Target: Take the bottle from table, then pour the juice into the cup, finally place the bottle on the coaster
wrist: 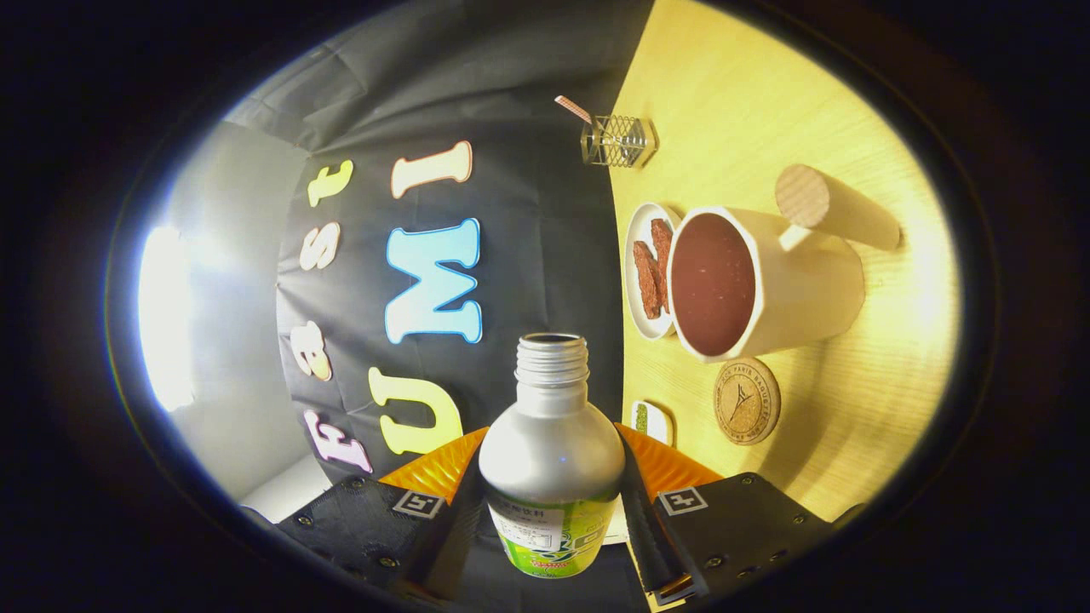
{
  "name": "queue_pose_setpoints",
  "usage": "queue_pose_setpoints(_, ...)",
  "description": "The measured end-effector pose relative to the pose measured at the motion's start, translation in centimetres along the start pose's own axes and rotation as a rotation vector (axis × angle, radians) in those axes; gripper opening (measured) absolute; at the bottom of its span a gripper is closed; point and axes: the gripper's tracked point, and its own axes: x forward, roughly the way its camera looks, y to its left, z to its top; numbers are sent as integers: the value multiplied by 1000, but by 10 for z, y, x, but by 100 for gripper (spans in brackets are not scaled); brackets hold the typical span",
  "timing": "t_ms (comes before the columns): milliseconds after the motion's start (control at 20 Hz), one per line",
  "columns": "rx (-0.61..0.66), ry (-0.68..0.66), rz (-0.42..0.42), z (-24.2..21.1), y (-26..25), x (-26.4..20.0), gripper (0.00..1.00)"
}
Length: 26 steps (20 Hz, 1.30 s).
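The tongs [552, 494] pinch the uncapped silver bottle [552, 451] rolled sideways beside the full white cup [766, 285], so more pouring risks overflow onto the wooden table [766, 102].

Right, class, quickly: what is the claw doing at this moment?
Claw: closed on the bottle, a finger pressing each side; its cap is off.

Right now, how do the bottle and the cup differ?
The bottle is silver with a narrow threaded neck and is clamped between the gripper jaws; the cup is white, wide-mouthed, and stands on the table. The cup holds dark liquid; the bottle's contents can't be seen. Both are uncapped.
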Motion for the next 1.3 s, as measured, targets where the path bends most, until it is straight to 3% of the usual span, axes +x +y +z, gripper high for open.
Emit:
queue_pose_setpoints(350,101,-4,22,0,1,3,76)
queue_pose_setpoints(1300,175,3,33,-8,-2,6,76)
